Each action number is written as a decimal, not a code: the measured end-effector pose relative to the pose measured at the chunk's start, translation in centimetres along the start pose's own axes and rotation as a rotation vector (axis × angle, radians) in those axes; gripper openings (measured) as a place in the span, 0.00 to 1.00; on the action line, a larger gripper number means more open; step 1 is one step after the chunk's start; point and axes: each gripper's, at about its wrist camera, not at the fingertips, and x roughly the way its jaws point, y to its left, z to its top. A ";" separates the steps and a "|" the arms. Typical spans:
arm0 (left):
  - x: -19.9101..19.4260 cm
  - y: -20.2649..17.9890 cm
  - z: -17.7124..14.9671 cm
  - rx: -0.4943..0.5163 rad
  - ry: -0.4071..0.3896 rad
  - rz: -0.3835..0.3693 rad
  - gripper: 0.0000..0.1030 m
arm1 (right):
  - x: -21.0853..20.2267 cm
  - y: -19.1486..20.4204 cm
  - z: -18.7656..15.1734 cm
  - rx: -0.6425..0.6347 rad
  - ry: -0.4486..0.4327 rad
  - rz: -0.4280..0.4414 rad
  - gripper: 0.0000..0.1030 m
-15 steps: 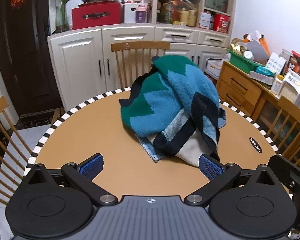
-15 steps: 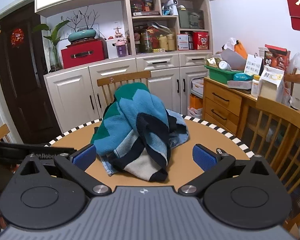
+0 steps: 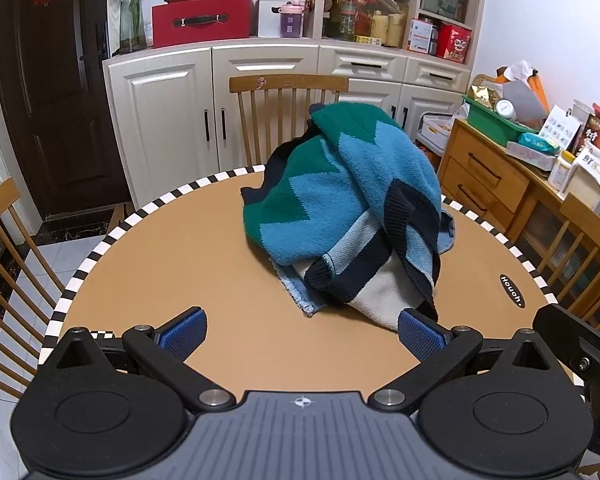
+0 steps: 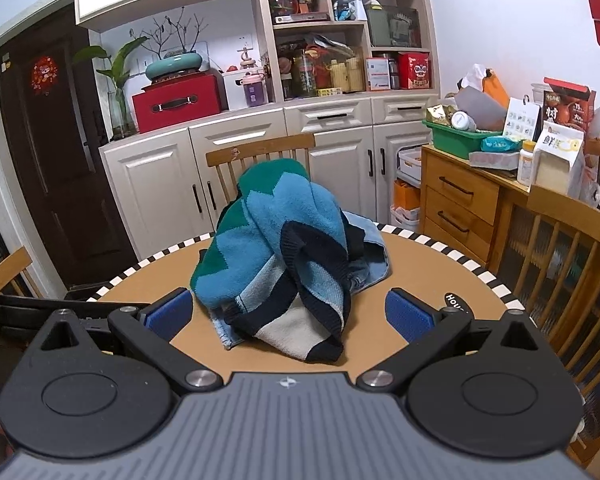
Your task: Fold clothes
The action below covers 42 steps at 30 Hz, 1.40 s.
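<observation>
A crumpled knit sweater [image 3: 340, 204] in green, blue, navy and cream zigzag bands lies heaped on the round table [image 3: 180, 264], on top of a light blue denim garment [image 3: 300, 292]. My left gripper [image 3: 302, 332] is open and empty, hovering above the table's near side, short of the pile. My right gripper [image 4: 288, 312] is open and empty, its blue pads [image 4: 408, 316] spread either side of the sweater [image 4: 276, 248] from this view, a little short of it. The denim [image 4: 370, 256] shows at the pile's right and front.
The table has a black-and-white checked rim [image 3: 100, 248]. Wooden chairs stand behind it [image 3: 288, 92], at the left [image 3: 4, 264] and at the right [image 4: 564, 264]. White cabinets [image 3: 172, 120] and a cluttered wooden dresser [image 4: 472, 200] lie beyond.
Both grippers have shifted slightly; the pile sits a bit differently in view. Jaws stay open and the clothes have not moved.
</observation>
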 end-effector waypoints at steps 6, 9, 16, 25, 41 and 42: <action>0.0 -0.3 0.0 0.000 0.007 -0.010 1.00 | 0.0 0.0 -0.1 0.000 0.001 0.008 1.00; -0.1 -0.4 0.0 0.007 0.008 -0.014 1.00 | 0.0 0.1 0.0 -0.003 0.003 0.007 1.00; -0.1 -0.5 0.1 0.010 0.009 -0.027 1.00 | 0.0 0.0 -0.2 0.005 0.010 0.003 1.00; -0.1 -0.4 0.0 0.016 0.011 -0.038 1.00 | -0.1 -0.1 -0.3 0.011 0.015 0.002 1.00; -0.3 -0.4 -0.1 0.013 0.016 -0.046 1.00 | 0.2 -0.1 -0.6 0.002 0.017 0.004 1.00; -0.3 -0.3 -0.1 0.014 0.016 -0.046 1.00 | 0.2 -0.1 -0.6 0.002 0.017 0.005 1.00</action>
